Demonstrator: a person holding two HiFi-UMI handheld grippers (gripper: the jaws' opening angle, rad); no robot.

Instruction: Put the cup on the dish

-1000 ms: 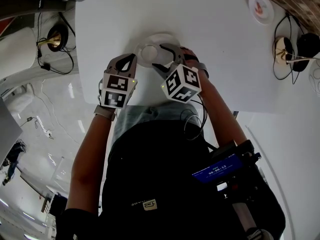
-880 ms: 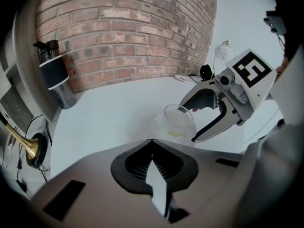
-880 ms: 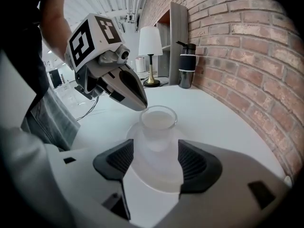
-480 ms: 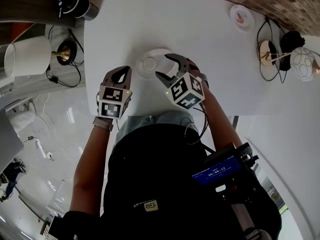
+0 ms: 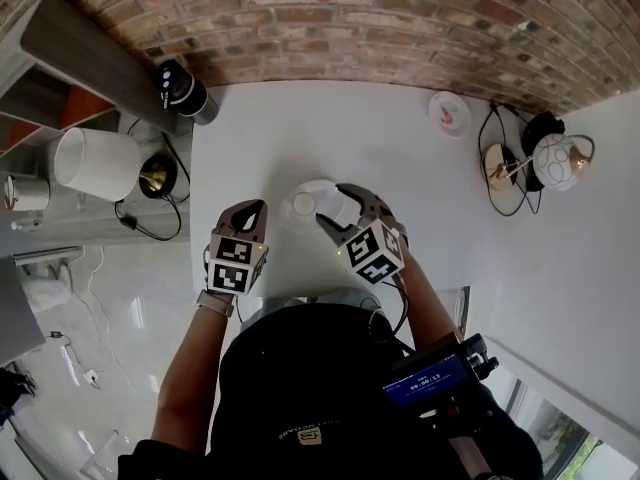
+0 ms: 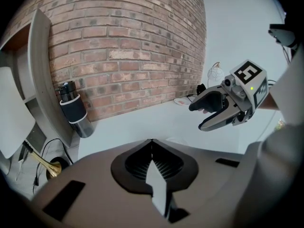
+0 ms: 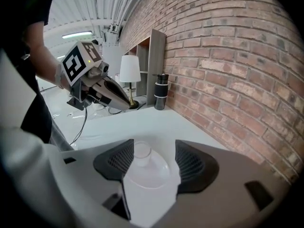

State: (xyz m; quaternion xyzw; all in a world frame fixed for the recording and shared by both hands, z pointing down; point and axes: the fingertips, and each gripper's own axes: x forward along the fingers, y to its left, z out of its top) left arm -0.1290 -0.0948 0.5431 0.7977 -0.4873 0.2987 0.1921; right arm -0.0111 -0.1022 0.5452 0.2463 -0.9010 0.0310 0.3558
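Observation:
A small clear cup (image 5: 302, 205) stands upright on a white dish (image 5: 322, 194) on the white table (image 5: 400, 168), near the dish's left side. My right gripper (image 5: 336, 208) is open just in front of the dish, not touching the cup. In the right gripper view the cup (image 7: 141, 152) and dish (image 7: 152, 173) show between the spread jaws of the right gripper (image 7: 154, 159). My left gripper (image 5: 254, 209) is shut and holds nothing, left of the dish. In the left gripper view the left gripper (image 6: 152, 144) has its pads together, and the right gripper (image 6: 223, 109) hangs beyond them.
A black and silver bottle (image 5: 186, 92) stands at the table's back left corner by the brick wall (image 5: 400, 28). A small plate (image 5: 449, 111) lies at the back right. A white lamp (image 5: 95, 162) and cables sit off the table's left, headphones (image 5: 543, 128) off its right.
The head view has lifted and now takes in the brick wall and the whole table. Both grippers have kept their places by the dish: right open, left shut.

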